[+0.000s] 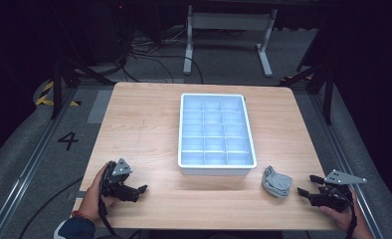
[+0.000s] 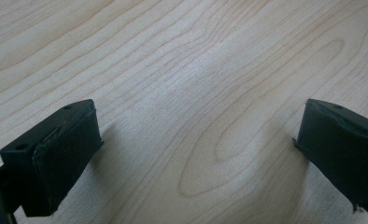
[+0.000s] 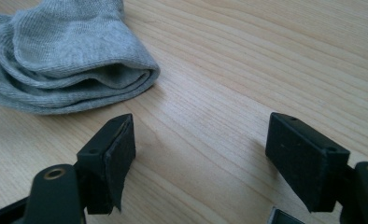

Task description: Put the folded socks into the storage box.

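The folded grey sock (image 1: 276, 181) lies on the tabletop (image 1: 149, 129), just right of the white tray (image 1: 217, 168). The right gripper (image 1: 306, 185) rests near it, fingers spread; the left gripper (image 1: 140, 191) rests well apart, fingers spread too.

One grey sock bundle (image 1: 276, 181), one tray (image 1: 216, 169), two claws.

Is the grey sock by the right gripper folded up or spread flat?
Folded. The grey sock lies doubled over in stacked layers with a rounded fold edge, on the table just ahead of the open right gripper, untouched.
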`<state>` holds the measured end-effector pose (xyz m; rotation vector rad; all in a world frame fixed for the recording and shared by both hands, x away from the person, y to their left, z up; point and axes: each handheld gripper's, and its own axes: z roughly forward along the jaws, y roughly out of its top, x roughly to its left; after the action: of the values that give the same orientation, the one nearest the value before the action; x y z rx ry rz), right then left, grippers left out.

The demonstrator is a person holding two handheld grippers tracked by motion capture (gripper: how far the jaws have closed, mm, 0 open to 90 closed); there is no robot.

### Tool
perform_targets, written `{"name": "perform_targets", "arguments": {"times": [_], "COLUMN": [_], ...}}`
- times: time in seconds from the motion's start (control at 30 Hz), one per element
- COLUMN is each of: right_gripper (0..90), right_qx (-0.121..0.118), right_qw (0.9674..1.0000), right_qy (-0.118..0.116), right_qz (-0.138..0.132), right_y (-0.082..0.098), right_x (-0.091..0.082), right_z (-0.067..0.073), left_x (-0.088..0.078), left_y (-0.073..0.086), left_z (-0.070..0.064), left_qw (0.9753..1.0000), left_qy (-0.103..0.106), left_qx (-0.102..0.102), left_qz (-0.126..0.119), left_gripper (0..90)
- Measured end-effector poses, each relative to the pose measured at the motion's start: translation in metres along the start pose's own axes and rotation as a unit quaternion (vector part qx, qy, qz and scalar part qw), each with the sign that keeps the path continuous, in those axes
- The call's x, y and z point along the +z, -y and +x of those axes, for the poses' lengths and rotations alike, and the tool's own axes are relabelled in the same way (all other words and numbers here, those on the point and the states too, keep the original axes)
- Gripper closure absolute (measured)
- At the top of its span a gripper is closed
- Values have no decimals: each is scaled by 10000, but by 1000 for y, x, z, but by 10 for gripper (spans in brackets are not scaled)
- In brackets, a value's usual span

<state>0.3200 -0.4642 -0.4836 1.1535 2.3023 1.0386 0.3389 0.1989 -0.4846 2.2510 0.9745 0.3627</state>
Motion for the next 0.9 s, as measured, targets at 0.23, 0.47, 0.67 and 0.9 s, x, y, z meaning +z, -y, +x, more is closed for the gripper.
{"name": "perform_targets", "arguments": {"times": [0.23,0.47,0.67,0.9], "right_gripper": [245,242,220,221], "right_qx": [-8,-41,-131,-106], "right_qw": [10000,10000,9999,9997], "right_qy": [-2,-15,-77,-139], "right_qz": [5,4,80,185], "right_y": [0,0,-2,-4], "right_x": [0,0,1,-1], "right_z": [0,0,-1,-3], "left_x": [-2,-4,-7,-7], "left_y": [3,6,8,8], "left_z": [-2,-5,-3,-2], "left_qw": [9999,9995,9995,9994], "left_qy": [-82,-151,-200,-222], "left_qx": [-108,-261,-255,-250], "left_qz": [-6,-12,-6,8], "left_gripper": [3,5,5,5]}}
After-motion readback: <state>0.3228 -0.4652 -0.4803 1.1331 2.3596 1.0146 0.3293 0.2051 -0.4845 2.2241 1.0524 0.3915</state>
